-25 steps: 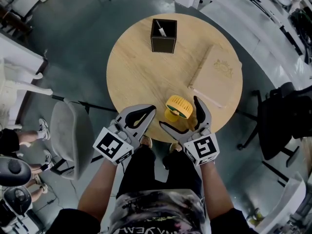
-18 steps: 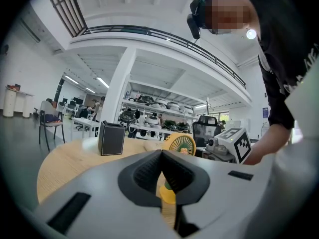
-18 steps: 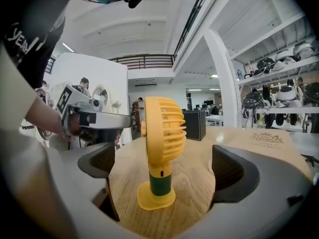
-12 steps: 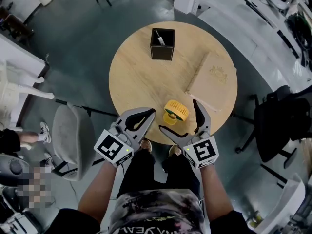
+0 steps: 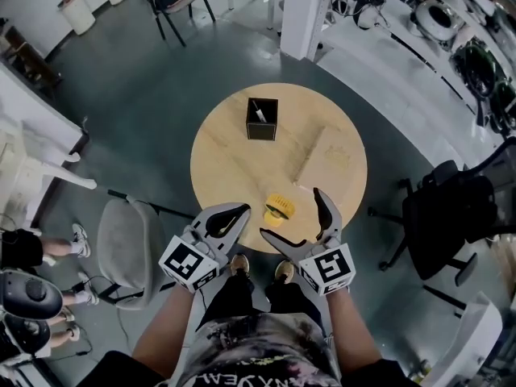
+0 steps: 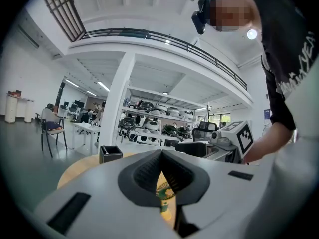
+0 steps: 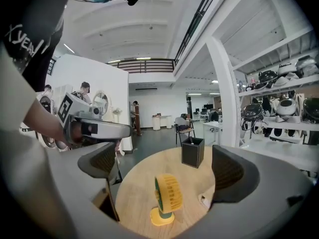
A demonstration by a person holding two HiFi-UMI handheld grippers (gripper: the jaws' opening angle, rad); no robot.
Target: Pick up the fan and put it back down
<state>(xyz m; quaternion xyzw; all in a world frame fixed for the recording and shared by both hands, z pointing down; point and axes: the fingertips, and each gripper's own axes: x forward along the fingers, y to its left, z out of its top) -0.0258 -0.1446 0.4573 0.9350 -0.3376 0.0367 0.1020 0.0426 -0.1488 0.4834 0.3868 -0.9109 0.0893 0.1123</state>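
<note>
Currently the round table (image 5: 234,147) sits far below both grippers. Your right gripper (image 5: 289,213) hangs with jaws wide apart and empty, and your left gripper (image 5: 240,212) has its jaws together on nothing. The yellow fan (image 5: 279,207) stands upright at the table's near edge, untouched; to grasp it, lower the right jaws around its stem.

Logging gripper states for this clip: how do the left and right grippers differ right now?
The left gripper is shut on nothing; the right gripper is open. The right gripper's jaws frame the yellow fan without touching it; the left gripper sits to its left. Both hover by the table's near edge. Neither holds the fan.
</note>
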